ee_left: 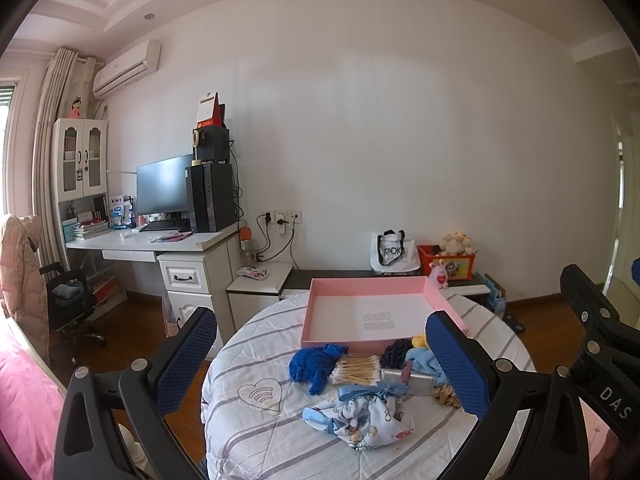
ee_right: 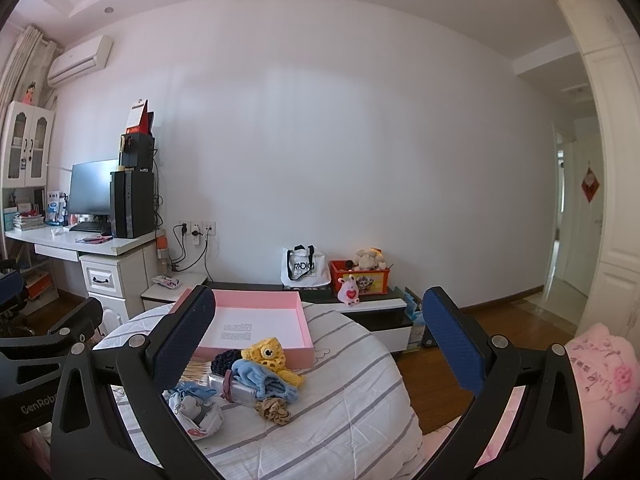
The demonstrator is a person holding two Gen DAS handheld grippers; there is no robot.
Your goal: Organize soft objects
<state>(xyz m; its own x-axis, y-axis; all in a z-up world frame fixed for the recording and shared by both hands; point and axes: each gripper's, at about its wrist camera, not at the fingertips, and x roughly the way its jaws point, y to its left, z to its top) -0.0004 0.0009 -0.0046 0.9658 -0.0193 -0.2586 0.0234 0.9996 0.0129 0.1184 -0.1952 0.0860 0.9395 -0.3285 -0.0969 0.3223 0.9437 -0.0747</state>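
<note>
A round table under a striped white quilt [ee_left: 260,432] carries an empty pink box [ee_left: 372,312], which also shows in the right wrist view [ee_right: 264,320]. In front of the box lie a blue knitted piece [ee_left: 316,364], a bundle of cotton swabs [ee_left: 358,370], a printed light-blue cloth [ee_left: 360,416], a dark scrunchie [ee_right: 225,360], a yellow knitted toy [ee_right: 272,358], a light-blue cloth [ee_right: 256,376], a small silver case [ee_right: 240,392] and a tan scrunchie [ee_right: 274,412]. My left gripper [ee_left: 324,364] is open and empty above the pile. My right gripper [ee_right: 320,352] is open and empty, to the right.
A white desk [ee_left: 160,240] with monitor and computer tower stands at the left wall. A low bench [ee_left: 340,280] behind the table holds a white tote bag [ee_left: 390,256] and a red toy box [ee_left: 452,264]. Pink bedding [ee_right: 600,392] lies at the right; wooden floor surrounds the table.
</note>
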